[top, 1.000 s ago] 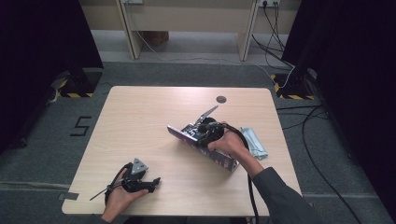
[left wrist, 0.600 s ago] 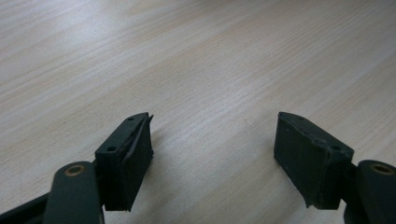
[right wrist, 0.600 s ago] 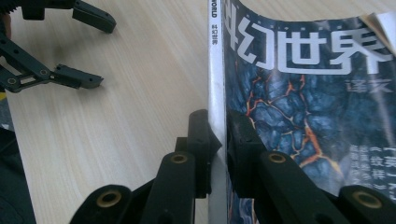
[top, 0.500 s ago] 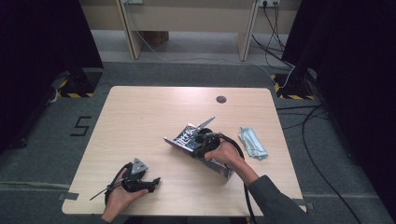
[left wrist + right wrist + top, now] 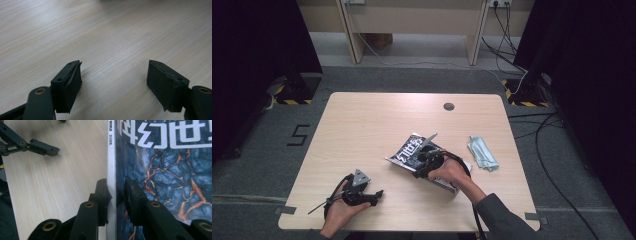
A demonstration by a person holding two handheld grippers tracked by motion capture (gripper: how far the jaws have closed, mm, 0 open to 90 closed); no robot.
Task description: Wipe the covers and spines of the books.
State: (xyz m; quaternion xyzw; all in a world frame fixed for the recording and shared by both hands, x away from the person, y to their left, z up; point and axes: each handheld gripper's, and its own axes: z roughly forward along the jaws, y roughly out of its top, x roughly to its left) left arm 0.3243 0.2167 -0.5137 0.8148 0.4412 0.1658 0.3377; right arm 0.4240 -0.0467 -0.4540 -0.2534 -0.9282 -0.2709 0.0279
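The right gripper (image 5: 116,195) straddles the white spine edge of a magazine (image 5: 160,170); its 2 jaws have just been opening, and a narrow gap now shows on the cover side, so the grip reads as released or nearly so, the likely purpose being to leave the magazine where it lies. From above, the magazine (image 5: 414,155) rests flat on the table (image 5: 362,125), dark cover up, right of centre, with the right hand (image 5: 447,172) over its near corner. The left gripper (image 5: 113,82) rests low over bare wood with its 2 jaws wide apart and nothing between them, apparently parked out of the way; from above it sits near the front edge at the left (image 5: 377,195), well apart from the magazine. A folded pale cloth (image 5: 483,154) lies just to the magazine's right. The table is light wood grain with 1 round cable port (image 5: 449,106) near its far edge. Beyond: grey floor, dark curtains either side, loose cables (image 5: 557,125) and hazard-striped tape (image 5: 292,101).
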